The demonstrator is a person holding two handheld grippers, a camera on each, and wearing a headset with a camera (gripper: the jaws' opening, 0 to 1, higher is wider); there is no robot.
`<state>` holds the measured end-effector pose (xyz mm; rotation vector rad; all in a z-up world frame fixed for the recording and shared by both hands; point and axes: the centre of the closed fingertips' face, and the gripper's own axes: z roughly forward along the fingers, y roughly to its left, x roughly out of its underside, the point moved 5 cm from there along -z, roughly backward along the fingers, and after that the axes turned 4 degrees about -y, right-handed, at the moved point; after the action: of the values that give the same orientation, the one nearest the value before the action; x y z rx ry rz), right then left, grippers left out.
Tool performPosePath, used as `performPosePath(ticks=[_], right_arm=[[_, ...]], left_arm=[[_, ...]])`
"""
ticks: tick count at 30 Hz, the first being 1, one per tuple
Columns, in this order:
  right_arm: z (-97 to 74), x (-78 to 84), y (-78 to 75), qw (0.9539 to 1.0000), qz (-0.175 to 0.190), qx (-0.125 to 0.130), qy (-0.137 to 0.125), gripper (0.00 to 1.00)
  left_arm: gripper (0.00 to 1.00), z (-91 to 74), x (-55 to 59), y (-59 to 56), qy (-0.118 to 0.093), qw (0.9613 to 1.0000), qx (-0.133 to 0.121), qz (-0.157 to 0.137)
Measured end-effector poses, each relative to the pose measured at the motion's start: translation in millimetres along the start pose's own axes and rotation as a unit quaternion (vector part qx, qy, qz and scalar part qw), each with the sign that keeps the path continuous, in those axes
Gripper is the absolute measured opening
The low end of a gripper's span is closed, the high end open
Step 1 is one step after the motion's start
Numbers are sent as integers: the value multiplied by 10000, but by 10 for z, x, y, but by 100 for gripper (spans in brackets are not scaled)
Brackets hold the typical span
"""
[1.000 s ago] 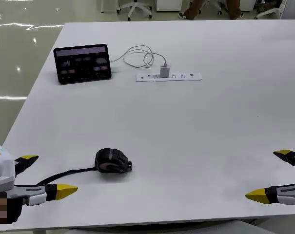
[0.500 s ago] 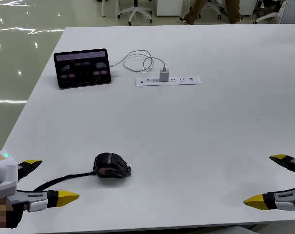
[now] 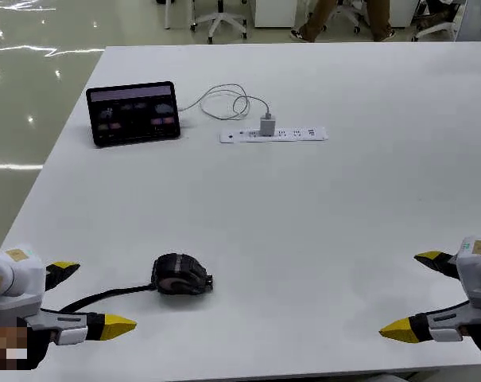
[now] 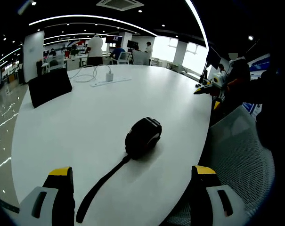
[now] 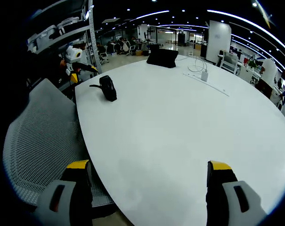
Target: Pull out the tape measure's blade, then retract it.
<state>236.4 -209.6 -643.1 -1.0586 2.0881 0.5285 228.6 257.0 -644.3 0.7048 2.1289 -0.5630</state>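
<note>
A black tape measure [image 3: 181, 274] lies on the white table [image 3: 304, 207] near its front left, with a black wrist strap [image 3: 105, 296] trailing toward the left. Its blade is inside the case. My left gripper [image 3: 97, 296] stands open just left of it, yellow-tipped fingers either side of the strap's end. In the left gripper view the tape measure [image 4: 143, 136] lies a short way ahead of the open jaws. My right gripper [image 3: 413, 293] is open at the table's front right, far from the tape measure [image 5: 107, 87], nothing between its fingers.
A dark tablet [image 3: 133, 112] stands at the back left. A white power strip [image 3: 273, 133] with a plugged charger and coiled white cable [image 3: 228, 97] lies behind the middle. A grey mesh chair [image 5: 36, 150] sits at the front edge. Office chairs and people stand beyond the table.
Both grippers have edged inward toward the middle, the left nearer the tape measure. The tape measure itself has not moved; the head camera has shifted slightly.
</note>
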Motion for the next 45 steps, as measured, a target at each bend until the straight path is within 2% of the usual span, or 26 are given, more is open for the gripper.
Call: performPosePath(ticks=[3, 7, 10, 15, 21, 23, 25, 28, 29, 30, 33, 35, 37, 39, 41, 43, 45], right_arm=[[109, -84, 32, 9997, -212, -47, -149, 100], [268, -175, 81, 9994, -294, -136, -148, 100], [387, -243, 95, 9988, -381, -248, -156, 100], [584, -376, 138, 9976, -536, -404, -187, 100], [827, -543, 228, 9951, -754, -615, -195, 100], [920, -609, 237, 9936, -851, -700, -253, 100], [1017, -677, 284, 9923, -919, -789, -266, 99], [1154, -762, 361, 9891, -1090, -966, -234, 98], [1207, -800, 395, 9879, -1135, -1033, -231, 97], [1243, -824, 419, 9870, -1169, -1084, -226, 96], [1372, -920, 511, 9832, -1299, -1263, -240, 92], [1468, -984, 571, 9802, -1411, -1371, -230, 90], [1571, -1039, 629, 9778, -1479, -1472, -207, 87], [1660, -1108, 702, 9749, -1530, -1601, -215, 82], [1745, -1143, 755, 9726, -1593, -1679, -208, 77], [1846, -1170, 816, 9701, -1645, -1778, -159, 73], [1950, -1184, 857, 9679, -1706, -1842, -86, 69]], left_arm=[[100, 83, -44, 10, 23, 9997, 112, 203], [100, 199, -121, 39, 22, 9987, 261, 448], [100, 284, -145, 74, 141, 9961, 382, 789], [100, 419, -225, 113, 310, 9928, 513, 1033], [98, 586, -355, 63, 455, 9838, 745, 1566], [91, 639, -383, 20, 596, 9811, 901, 1606], [87, 716, -422, 20, 664, 9747, 928, 1920], [82, 814, -427, -23, 849, 9678, 1145, 2077], [76, 847, -423, -31, 962, 9622, 1231, 2231], [73, 871, -421, -38, 1033, 9599, 1266, 2277], [67, 962, -455, -88, 1051, 9571, 1364, 2331], [57, 1014, -446, -128, 1202, 9503, 1538, 2425], [54, 1066, -441, -164, 1252, 9460, 1608, 2520], [51, 1100, -421, -186, 1371, 9393, 1691, 2653], [44, 1117, -405, -208, 1443, 9355, 1773, 2694], [37, 1122, -380, -222, 1536, 9272, 1900, 2837], [33, 1126, -354, -248, 1604, 9252, 1957, 2828]])
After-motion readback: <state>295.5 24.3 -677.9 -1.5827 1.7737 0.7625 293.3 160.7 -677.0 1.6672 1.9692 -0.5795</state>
